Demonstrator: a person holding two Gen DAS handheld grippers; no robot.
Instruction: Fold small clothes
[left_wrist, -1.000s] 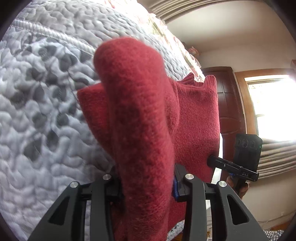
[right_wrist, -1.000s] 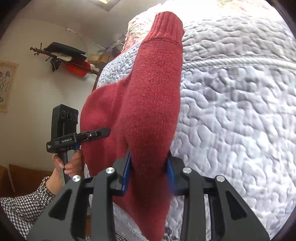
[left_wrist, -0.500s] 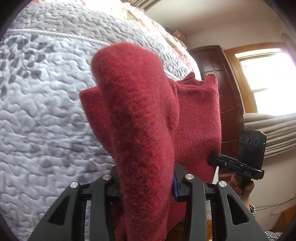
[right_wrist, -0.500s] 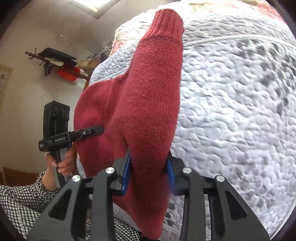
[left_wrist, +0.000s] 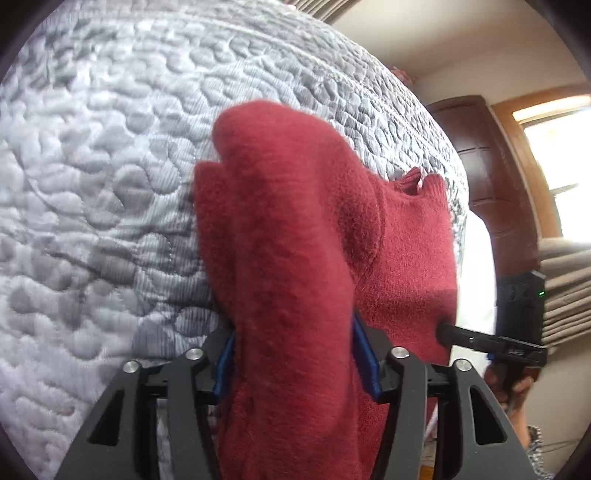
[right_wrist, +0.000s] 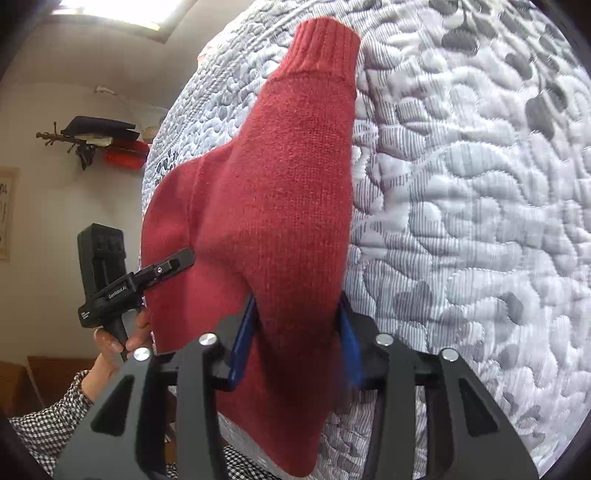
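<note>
A small red knitted sweater (left_wrist: 295, 280) is held up in front of a grey-and-white quilted bedspread (left_wrist: 103, 206), gripped at two places along its near edge. In the left wrist view a thick fold of the knit rises from between the blue pads of the left gripper (left_wrist: 293, 356), whose jaws are closed onto the cloth; the rest of the garment spreads to the right, with its ribbed edge seen at the far upper right. In the right wrist view the same sweater (right_wrist: 280, 206) is seen with a sleeve stretched upward and away, its ribbed cuff (right_wrist: 325, 44) at the far end against the quilt. The sleeve base is clamped between the blue pads of the right gripper (right_wrist: 295, 343), jaws narrowed onto the fabric, and a flap of cloth hangs down below them.

Each gripper is seen from the other camera at the garment's side edge: the left gripper (right_wrist: 166, 267) held by a hand (right_wrist: 118, 339) with a checked sleeve (right_wrist: 48, 432), and the right gripper (left_wrist: 461, 334) at the right. A dark wooden door (left_wrist: 491, 177) and a bright window (left_wrist: 561, 155) are seen to the far right, and a wall rack (right_wrist: 92, 142) to the left.
</note>
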